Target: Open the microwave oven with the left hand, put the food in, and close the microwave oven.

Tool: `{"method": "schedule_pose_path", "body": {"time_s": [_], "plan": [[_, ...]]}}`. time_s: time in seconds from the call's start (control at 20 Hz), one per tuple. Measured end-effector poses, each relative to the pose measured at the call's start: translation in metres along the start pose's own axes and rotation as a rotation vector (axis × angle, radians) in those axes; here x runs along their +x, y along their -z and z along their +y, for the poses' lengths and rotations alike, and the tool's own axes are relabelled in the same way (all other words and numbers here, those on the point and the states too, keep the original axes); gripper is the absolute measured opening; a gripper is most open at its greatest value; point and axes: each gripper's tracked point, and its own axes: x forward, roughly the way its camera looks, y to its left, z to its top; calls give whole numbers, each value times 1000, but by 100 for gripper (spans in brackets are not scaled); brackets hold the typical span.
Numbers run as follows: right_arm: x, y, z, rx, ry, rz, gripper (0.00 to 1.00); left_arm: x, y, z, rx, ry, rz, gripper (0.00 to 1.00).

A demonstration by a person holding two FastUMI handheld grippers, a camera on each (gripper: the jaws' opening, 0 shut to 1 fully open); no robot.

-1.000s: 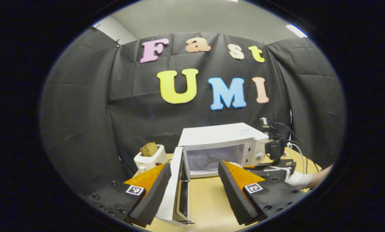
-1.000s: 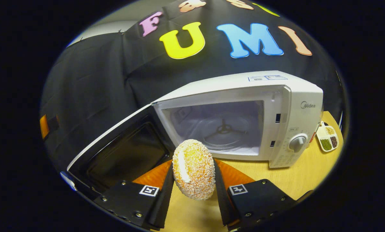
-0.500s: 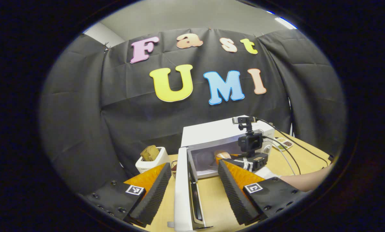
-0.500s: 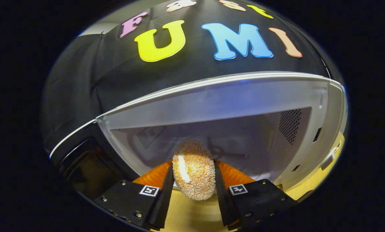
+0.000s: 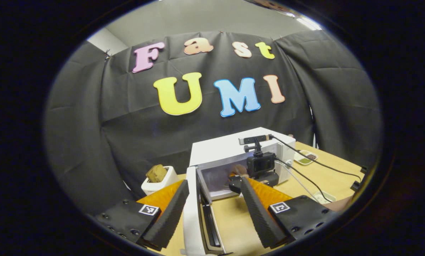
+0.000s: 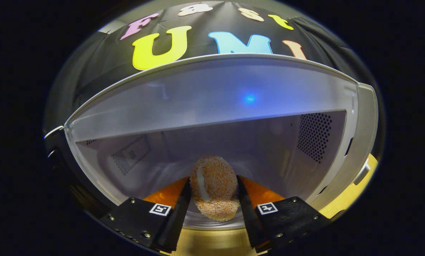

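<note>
Food (image 6: 214, 186) pinched in the right gripper (image 6: 212, 193) should settle low, centred inside the microwave (image 6: 212, 96) before release; left gripper (image 5: 212, 213) gapes wide, empty.

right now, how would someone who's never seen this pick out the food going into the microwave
Find the white microwave with its door swung open. Inside its cavity, the right gripper holds the food between its fingers. It is an oval, crumb-coated orange bun with a pale stripe, unlike the brown bread in the toaster beside the microwave.
</note>
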Motion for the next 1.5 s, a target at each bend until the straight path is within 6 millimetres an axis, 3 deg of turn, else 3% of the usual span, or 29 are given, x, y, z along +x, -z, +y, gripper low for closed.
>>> {"method": "schedule_pose_path", "body": {"time_s": [0.1,0.15,0.25,0.4,0.55,0.7,1.1,1.35,1.45,1.5], "plan": [[-2,8,5,104,-10,41,78,-1,1,2,1,-5,8,94],[-5,0,2,137,-4,12,81,-4,-1,6,14,-10,8,95],[-11,-12,-4,141,20,-26,97,-8,-4,9,29,-20,3,98],[-26,-24,0,124,-1,-33,98,-10,-8,8,13,-17,-6,100],[-50,-44,-9,93,-10,-68,98,-12,-11,6,1,-17,-17,100],[-86,-63,-17,102,-49,-81,98,-19,-18,6,-3,-22,-37,100],[-207,-115,-73,-117,-95,-146,97,-48,-15,35,-43,-105,-73,100],[-276,-124,-99,-228,-122,-134,97,-62,0,74,-38,-196,-80,100],[-300,-130,-109,-267,-125,-146,97,-66,12,93,-39,-233,-74,94],[-307,-127,-114,-278,-133,-131,97,-68,18,102,-42,-251,-74,100]]}}
